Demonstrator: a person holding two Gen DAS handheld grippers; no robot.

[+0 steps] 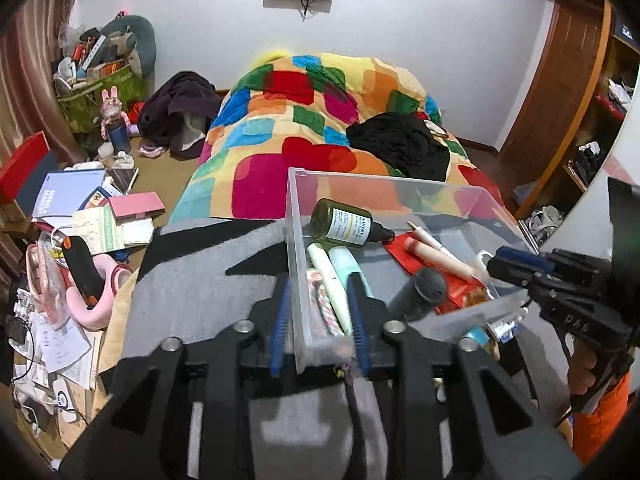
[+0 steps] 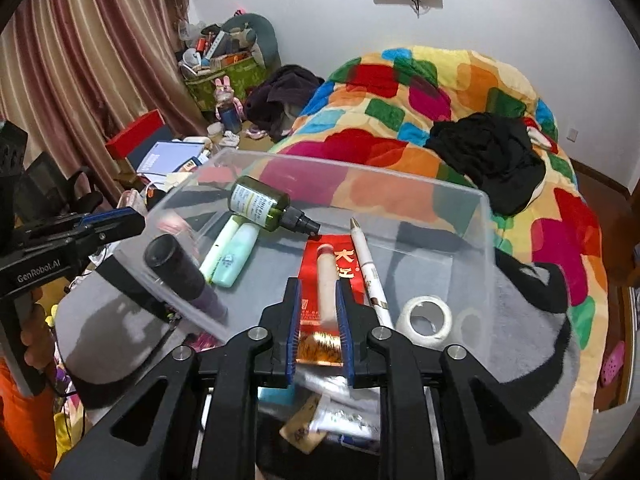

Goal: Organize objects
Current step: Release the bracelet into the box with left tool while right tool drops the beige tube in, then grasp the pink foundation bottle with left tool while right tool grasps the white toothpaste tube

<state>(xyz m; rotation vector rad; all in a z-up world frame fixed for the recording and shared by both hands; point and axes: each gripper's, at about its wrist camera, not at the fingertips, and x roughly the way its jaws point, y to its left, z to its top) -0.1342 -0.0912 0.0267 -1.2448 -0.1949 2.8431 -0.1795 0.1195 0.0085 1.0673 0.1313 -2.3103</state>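
I see the bed, with its multicoloured patchwork quilt [image 2: 420, 120], filling the far half of both views; a black garment [image 2: 492, 160] lies on top of it. A grey-and-black blanket [image 1: 208, 280] covers the near end of the bed.

On that blanket sits the clear plastic bin [image 2: 486, 240], open-topped, holding the task items. My left gripper [image 1: 318, 312] straddles the bin's left wall: one finger is outside, the other inside. The jaws are partly open, and I cannot tell whether the pads actually press the wall. My right gripper [image 2: 318, 312] reaches over the bin's near wall, jaws a moderate gap apart, with the near end of a pinkish-beige tube [image 2: 328, 284] between the pads; I cannot tell whether they touch it.

Inside the bin, the tube lies on a red packet [image 2: 320, 280] with gold lettering. A green bottle [image 2: 260, 202] with a black spray cap lies on its side toward the far left. Just beside it lie two pale green tubes [image 2: 232, 252], side by side and touching. A dark cylindrical container [image 2: 180, 272] leans at the near-left wall. A white pen [image 2: 370, 268] lies just right of the red packet, and a roll of white tape [image 2: 426, 316] lies flat near the right corner.

Books and papers [image 1: 80, 208] clutter the floor to the left of the bed.
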